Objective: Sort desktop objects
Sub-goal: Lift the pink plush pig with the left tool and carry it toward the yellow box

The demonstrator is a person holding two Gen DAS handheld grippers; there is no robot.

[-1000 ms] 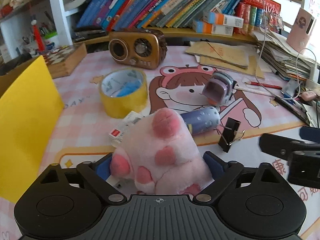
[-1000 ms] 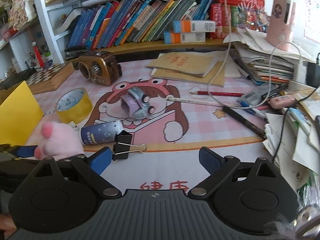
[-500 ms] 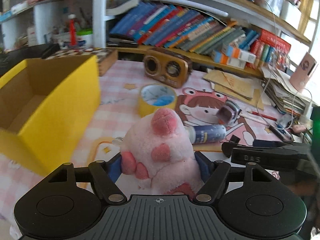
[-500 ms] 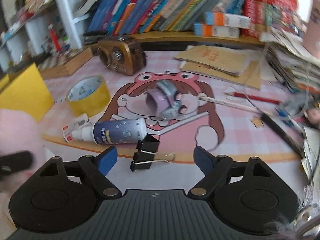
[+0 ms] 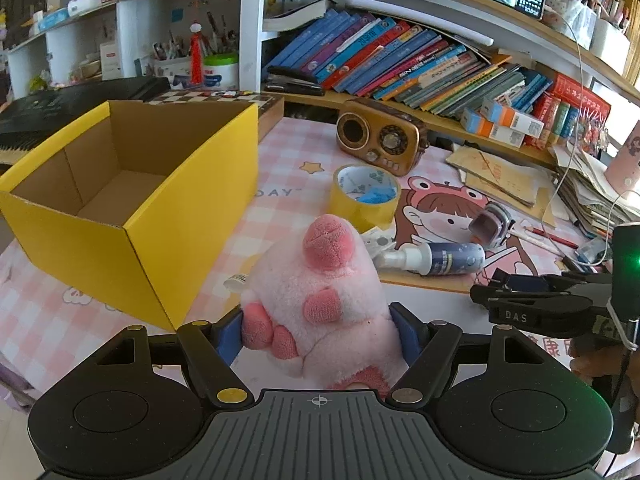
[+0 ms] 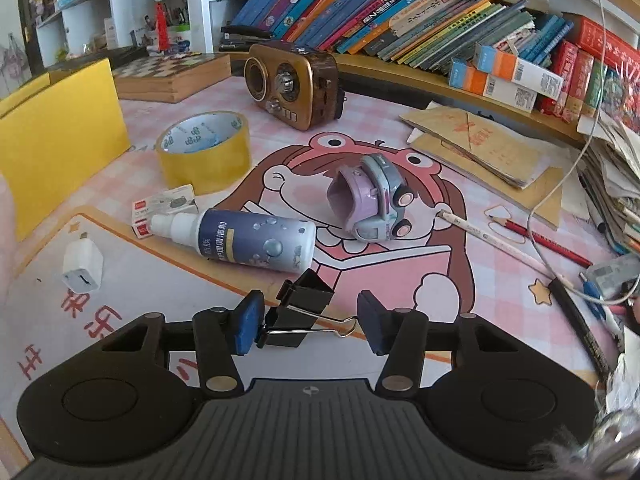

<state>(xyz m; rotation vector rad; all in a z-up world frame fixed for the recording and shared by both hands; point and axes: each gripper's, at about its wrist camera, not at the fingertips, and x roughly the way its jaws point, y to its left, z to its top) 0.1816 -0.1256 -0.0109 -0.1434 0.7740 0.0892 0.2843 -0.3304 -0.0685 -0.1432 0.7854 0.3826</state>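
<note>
A pink plush toy is held clear of the desk, my left gripper shut on its sides. The open yellow cardboard box stands just to its left, showing nothing inside. My right gripper is low over the desk mat, and its jaws are closing around a black binder clip. The left pad is at the clip's body. The right pad is just off the wire handle's tip. From the left wrist view the right gripper shows at the right edge.
On the mat lie a spray bottle, a lilac toy car, a yellow tape roll, a small staple box, a white charger plug and pencils. A brown radio and books stand behind. Papers and cables crowd the right.
The left gripper closed on the plush toy, lifted it and swung left, bringing the yellow box into view. The right gripper moved down to the binder clip and its jaws narrowed.
</note>
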